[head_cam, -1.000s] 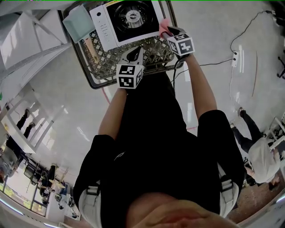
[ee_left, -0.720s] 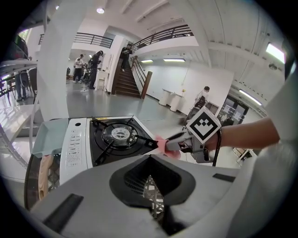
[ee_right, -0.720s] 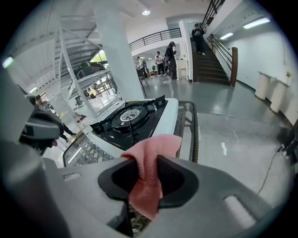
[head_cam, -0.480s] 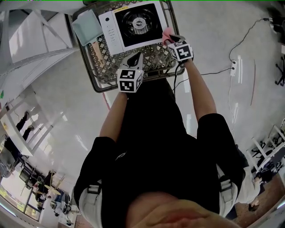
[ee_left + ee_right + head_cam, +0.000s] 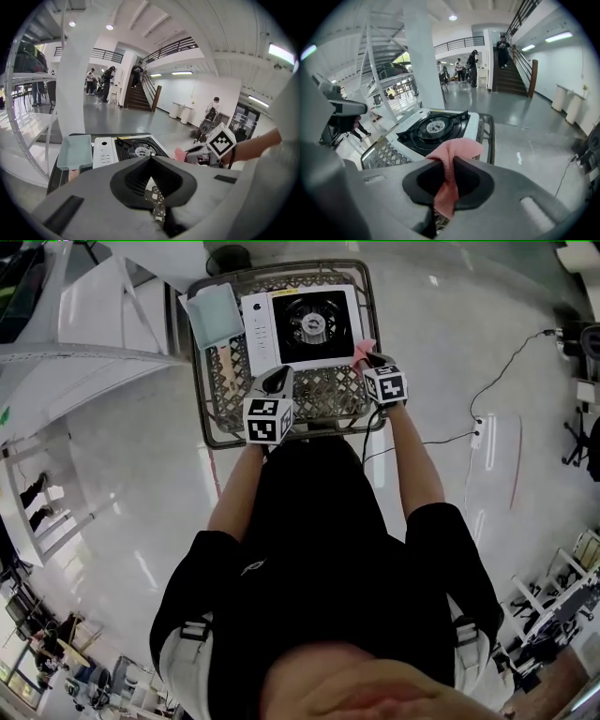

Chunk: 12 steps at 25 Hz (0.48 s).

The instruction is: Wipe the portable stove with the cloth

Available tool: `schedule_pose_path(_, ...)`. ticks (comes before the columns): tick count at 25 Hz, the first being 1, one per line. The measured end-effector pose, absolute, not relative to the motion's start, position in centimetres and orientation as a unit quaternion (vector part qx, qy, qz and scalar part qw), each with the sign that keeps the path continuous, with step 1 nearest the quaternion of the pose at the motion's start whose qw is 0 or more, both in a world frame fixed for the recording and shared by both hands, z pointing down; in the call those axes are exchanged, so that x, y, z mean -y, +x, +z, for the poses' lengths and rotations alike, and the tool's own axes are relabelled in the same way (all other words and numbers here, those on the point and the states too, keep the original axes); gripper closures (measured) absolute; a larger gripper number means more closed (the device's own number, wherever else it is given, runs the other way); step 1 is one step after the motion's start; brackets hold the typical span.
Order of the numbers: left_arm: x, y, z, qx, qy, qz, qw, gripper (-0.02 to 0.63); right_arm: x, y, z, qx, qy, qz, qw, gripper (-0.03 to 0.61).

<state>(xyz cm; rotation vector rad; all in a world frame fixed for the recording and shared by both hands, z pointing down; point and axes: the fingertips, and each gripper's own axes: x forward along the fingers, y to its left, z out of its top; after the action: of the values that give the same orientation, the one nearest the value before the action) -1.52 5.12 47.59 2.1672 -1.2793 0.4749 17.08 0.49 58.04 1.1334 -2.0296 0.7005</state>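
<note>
The portable stove [image 5: 305,326], white with a black burner top, sits on a wire-mesh cart [image 5: 328,390]. My right gripper [image 5: 370,360] hangs just off the stove's near right corner. Its jaws are closing, and a pink cloth [image 5: 452,154] is pinched between the pads and lifted over the mesh. The cloth's top folds over toward the stove [image 5: 431,129]. My left gripper [image 5: 278,381] is above the mesh at the stove's near left edge. Its tips [image 5: 150,158] meet and hold nothing. The left gripper view shows the stove [image 5: 133,150] and the cloth [image 5: 180,153].
A pale teal tray [image 5: 214,312] lies on the cart left of the stove. A white shelving rack [image 5: 94,324] stands to the left. A cable and a power strip [image 5: 476,439] lie on the floor to the right. People walk far off near a staircase.
The head view has swung, so the cart now sits centred and smaller. Both grippers have risen off the mesh, and the right one carries the pink cloth with it.
</note>
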Motion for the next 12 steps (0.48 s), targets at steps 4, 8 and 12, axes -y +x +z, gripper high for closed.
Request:
schedule_pose_path(4, -4.9, -2.6, 46.0, 0.493, 0.809, 0.158, 0.278, 0.614, -0.9, 14.6, 53.6, 0.806, 0.455, 0.220, 0.309, 0.540)
schedule_pose_path(8, -5.1, -2.4, 44.5, 0.496, 0.817, 0.139, 0.262, 0.614, -2.0, 12.8, 50.2, 0.816, 0.477, 0.188, 0.268, 0.541)
schedule_pose_path(12, -5.8, -2.7, 43.6, 0.501, 0.820, 0.130, 0.243, 0.614, -3.6, 11.5, 47.2, 0.822, 0.491, 0.168, 0.236, 0.545)
